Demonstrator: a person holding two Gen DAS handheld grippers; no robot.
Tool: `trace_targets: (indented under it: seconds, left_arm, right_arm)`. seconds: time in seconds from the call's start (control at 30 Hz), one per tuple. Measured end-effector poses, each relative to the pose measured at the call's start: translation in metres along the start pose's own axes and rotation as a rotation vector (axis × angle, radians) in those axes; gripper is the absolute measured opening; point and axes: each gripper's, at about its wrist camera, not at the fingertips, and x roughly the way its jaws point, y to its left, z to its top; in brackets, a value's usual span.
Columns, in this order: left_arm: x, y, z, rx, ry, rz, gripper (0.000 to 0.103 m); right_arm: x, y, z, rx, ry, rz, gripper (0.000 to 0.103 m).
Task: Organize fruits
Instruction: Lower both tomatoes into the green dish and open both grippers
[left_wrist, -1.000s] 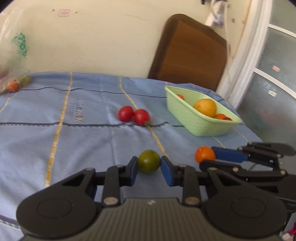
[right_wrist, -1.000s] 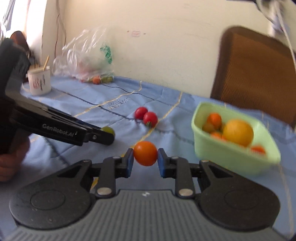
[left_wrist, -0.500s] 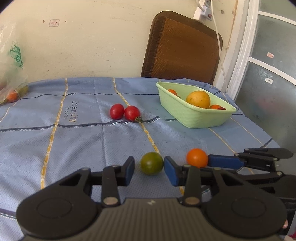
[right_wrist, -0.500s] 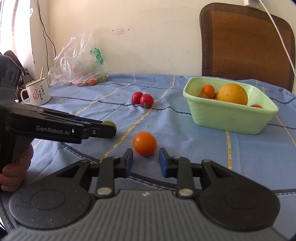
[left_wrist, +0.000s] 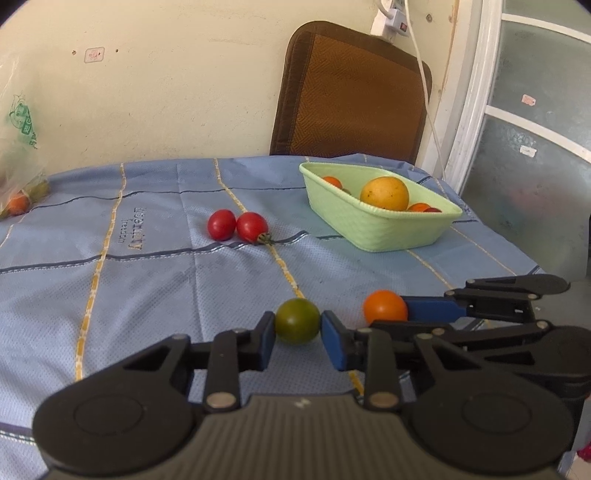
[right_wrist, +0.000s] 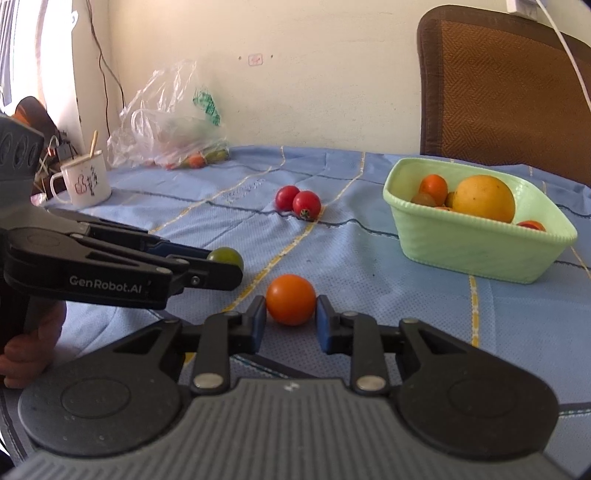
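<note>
On the blue tablecloth (left_wrist: 147, 295), both grippers now close again around fruit they had released: left gripper (left_wrist: 297, 328) clenches the green tomato (left_wrist: 297, 320), right gripper (right_wrist: 290, 319) the orange tomato (right_wrist: 291, 299), while the green basket (right_wrist: 461, 240) waits at two o'clock.

Bare tabletop (left_wrist: 155, 295) fills the left and centre of the left wrist frame. Two red tomatoes (left_wrist: 238, 226) sit mid-frame; the green basket (left_wrist: 373, 229) blocks the right; a plastic bag (right_wrist: 173, 122) and mug (right_wrist: 85, 181) crowd the far left.
</note>
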Motion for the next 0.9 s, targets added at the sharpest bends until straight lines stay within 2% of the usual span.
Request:
trace_targets:
  seconds: [0.13,0.33,0.47,0.63,0.77,0.9]
  left_arm:
    - [0.009,-0.005,0.02,-0.053,-0.008,-0.098,0.028]
    - [0.04,-0.032,0.088,-0.063,-0.059,-0.189,0.028]
    - [0.082,-0.046,0.115,-0.059,-0.021,-0.178,0.028]
    - [0.116,-0.049,0.118,-0.085,0.035,-0.136,0.028]
    - [0.122,-0.046,0.116,-0.1,0.043,-0.131,0.03]
    - [0.102,-0.037,0.119,-0.125,-0.012,-0.144,0.031]
  right_arm:
    - [-0.015,-0.011,0.002,0.057,-0.084,-0.018,0.031]
    - [-0.033,-0.048,0.027,0.099,-0.243,-0.148,0.031]
    - [-0.022,-0.078,0.037,0.115,-0.253,-0.221,0.031]
    - [-0.004,-0.098,0.036,0.139,-0.229,-0.249,0.032]
    - [0.001,-0.099,0.033,0.135,-0.211,-0.249,0.036]
    - [-0.007,-0.101,0.031,0.155,-0.256,-0.268,0.036]
